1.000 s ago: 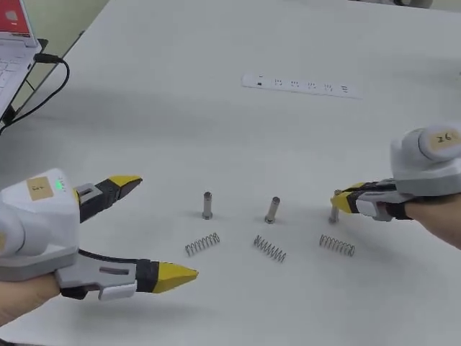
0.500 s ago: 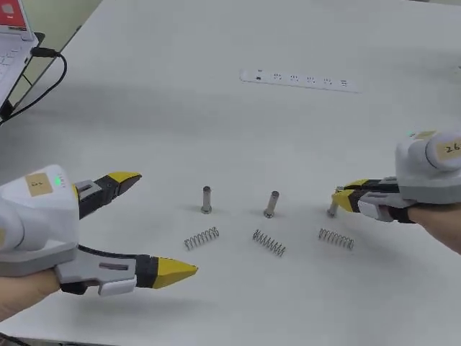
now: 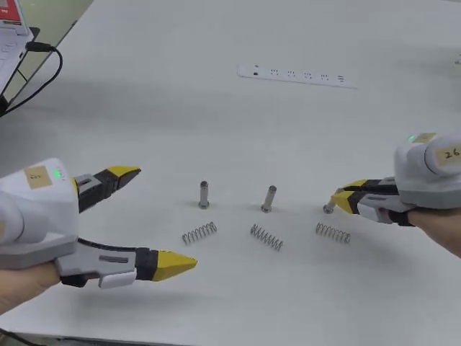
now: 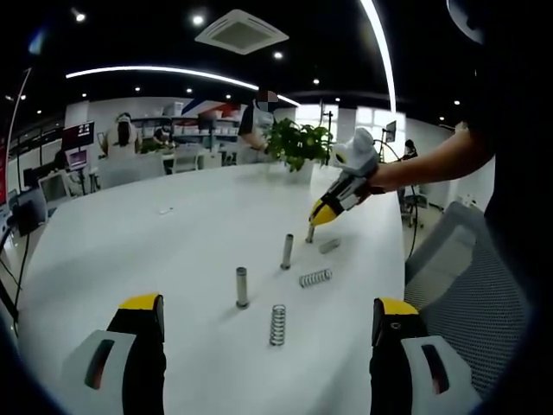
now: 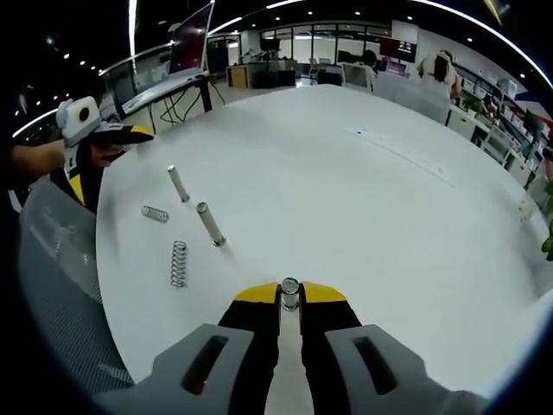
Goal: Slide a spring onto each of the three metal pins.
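Looking across the white counter [image 3: 216,122], why does everything sit the way it does? (first voice)

It's laid out for easy reach, I think. The left gripper [image 3: 162,220] hangs near the front edge with its jaws spread wide and nothing between them, probably ready to fetch a spring. The right gripper [image 3: 338,200] is closed tight on the top of the right pin [image 3: 328,208] at the end of the row. My guess is that it steadies or lifts that pin so a spring can go on. The middle pin [image 3: 269,199] and the left pin [image 3: 204,194] stand bare on their bases, apart from each other. (second voice)

And the springs? (first voice)

Each lies flat on the counter just in front of its own pin: the left spring [image 3: 199,233], the middle spring [image 3: 266,237] and the right spring [image 3: 333,232]. None is on a pin yet, so the job looks barely begun. (second voice)

Any writing to read? (first voice)

The laptop [image 3: 9,32] at the far left corner shows a red screen, too cut off to read. The power strip [image 3: 297,76] has marks too small to make out. The right gripper's yellow sticker reads "26", and the left gripper's sticker is blurred. (second voice)
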Motion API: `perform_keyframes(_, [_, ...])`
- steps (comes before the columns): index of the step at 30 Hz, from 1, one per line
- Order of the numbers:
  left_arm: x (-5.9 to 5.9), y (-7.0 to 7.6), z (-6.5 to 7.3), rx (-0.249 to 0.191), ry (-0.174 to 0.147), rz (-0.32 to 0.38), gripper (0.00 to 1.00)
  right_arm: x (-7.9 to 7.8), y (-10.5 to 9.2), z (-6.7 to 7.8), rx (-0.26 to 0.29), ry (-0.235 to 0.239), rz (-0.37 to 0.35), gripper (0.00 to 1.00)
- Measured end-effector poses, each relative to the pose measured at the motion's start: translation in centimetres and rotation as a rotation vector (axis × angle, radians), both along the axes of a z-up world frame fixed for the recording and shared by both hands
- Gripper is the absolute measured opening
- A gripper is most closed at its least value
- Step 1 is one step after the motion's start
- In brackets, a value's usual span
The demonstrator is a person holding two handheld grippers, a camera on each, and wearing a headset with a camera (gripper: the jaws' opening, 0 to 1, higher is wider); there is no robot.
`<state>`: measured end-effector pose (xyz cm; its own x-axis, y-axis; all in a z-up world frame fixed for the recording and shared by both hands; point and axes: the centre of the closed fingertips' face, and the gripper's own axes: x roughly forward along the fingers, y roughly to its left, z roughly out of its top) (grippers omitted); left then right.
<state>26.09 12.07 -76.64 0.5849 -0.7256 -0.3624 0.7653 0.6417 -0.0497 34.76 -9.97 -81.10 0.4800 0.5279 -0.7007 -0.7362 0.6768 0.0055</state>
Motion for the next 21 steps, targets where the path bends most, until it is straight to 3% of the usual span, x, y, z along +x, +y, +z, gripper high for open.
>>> perform_keyframes(4, [-0.07, 0.18, 0.02, 0.001, -0.002, 0.005, 0.98, 0.04, 0.11, 0.14, 0.001, -0.006, 0.010, 0.06])
perform_keyframes(12, [-0.20, 0.24, 0.11, -0.002, -0.001, 0.008, 0.98, 0.05, 0.12, 0.33, -0.001, -0.014, 0.013, 0.21])
perform_keyframes(21, [-0.17, 0.28, 0.33, 0.001, -0.002, 0.006, 0.98, -0.10, 0.04, 0.64, 0.007, -0.026, 0.017, 0.28])
